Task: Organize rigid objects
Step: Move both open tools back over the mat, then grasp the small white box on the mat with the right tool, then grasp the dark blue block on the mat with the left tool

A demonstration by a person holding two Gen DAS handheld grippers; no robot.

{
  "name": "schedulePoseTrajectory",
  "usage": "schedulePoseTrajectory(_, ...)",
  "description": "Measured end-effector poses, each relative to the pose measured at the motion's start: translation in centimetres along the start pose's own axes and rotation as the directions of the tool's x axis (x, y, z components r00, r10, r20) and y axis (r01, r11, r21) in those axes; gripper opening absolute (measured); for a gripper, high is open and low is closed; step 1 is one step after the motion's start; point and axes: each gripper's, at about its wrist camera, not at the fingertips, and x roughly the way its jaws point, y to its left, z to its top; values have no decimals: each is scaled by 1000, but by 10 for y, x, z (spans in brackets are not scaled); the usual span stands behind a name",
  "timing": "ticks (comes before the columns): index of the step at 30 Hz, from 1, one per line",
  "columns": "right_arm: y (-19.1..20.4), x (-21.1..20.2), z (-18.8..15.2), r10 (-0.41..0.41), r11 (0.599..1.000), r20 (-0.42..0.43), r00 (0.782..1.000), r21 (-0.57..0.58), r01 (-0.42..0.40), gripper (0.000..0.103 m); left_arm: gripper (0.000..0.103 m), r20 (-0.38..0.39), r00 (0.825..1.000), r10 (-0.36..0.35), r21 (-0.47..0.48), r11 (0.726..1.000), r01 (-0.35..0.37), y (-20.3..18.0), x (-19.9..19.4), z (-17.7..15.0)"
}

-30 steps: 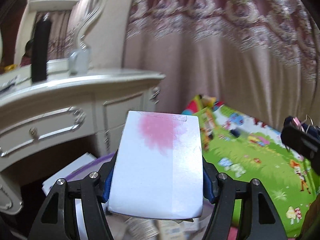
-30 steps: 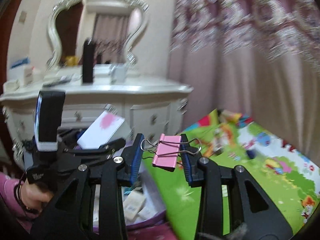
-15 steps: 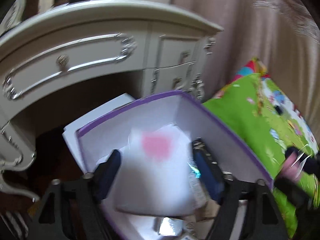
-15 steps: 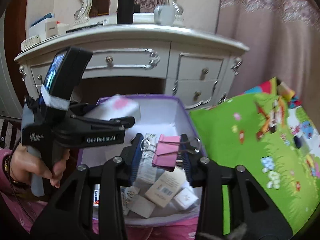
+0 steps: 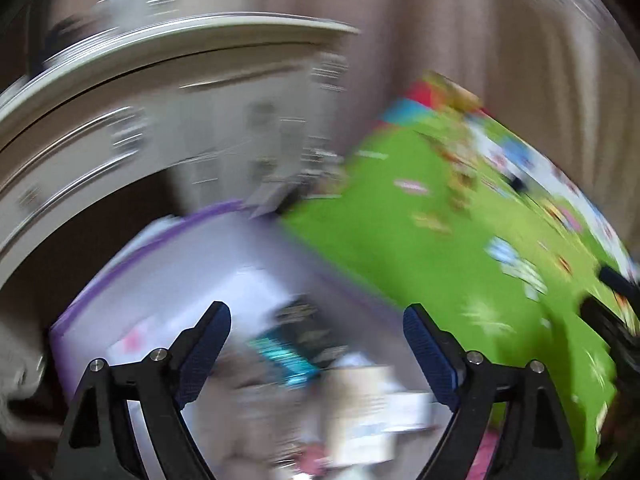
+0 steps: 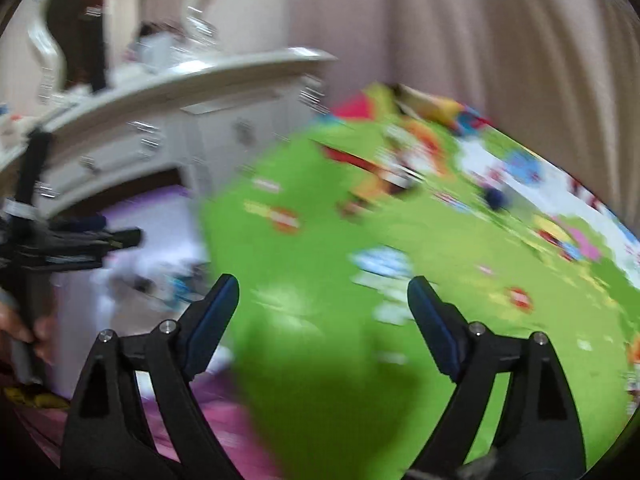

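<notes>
Both views are smeared by motion. The left gripper (image 5: 316, 344) hangs above a purple-rimmed box (image 5: 168, 276), its jaws spread wide with nothing between them; they have just been opening. A second ago those jaws clamped a white card with a pink blotch. Now a white shape with a pink mark (image 5: 134, 338) lies inside the box near its left wall, probably that card, though blur prevents certainty. Small packets, one with a teal stripe (image 5: 286, 354), crowd the box's near end, too blurred to name. The right gripper (image 6: 322, 308) has also just been opening and is empty, hovering over the green play mat (image 6: 460, 248) just beside the box's right edge. The pink binder clip it pinched a second ago is not in sight; it likely fell into the box, but no view confirms this. In the right view the left gripper and the hand (image 6: 24, 332) holding it are cut off at the left edge. A white dresser (image 5: 132, 120) stands behind the box. By this reading, two items are stowed and both tools are free for the next pick.
</notes>
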Motion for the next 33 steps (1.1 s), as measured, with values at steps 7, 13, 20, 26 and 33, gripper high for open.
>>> schedulePoseTrajectory(7,-149,58,-15,-130,972,-194,972,169,163,89,91,-143,986,-84,252,961,118,-150,97,53)
schedulePoseTrajectory(13,-233,111,-8,-186,941,-278,942,224,252,89,101,-177,982,-71,252,961,115,-211,156,75)
schedulePoseTrajectory(20,-285,172,35,-176,957,-282,943,176,232,93,103,-127,989,-76,229,968,104,-212,159,71)
schedulePoseTrajectory(26,-302,235,86,-129,988,-266,955,54,148,93,103,-124,990,-66,220,971,93,-212,157,72)
schedulePoseTrajectory(33,-296,219,78,-37,996,-243,969,73,57,39,103,-168,986,-18,171,984,47,-220,166,83)
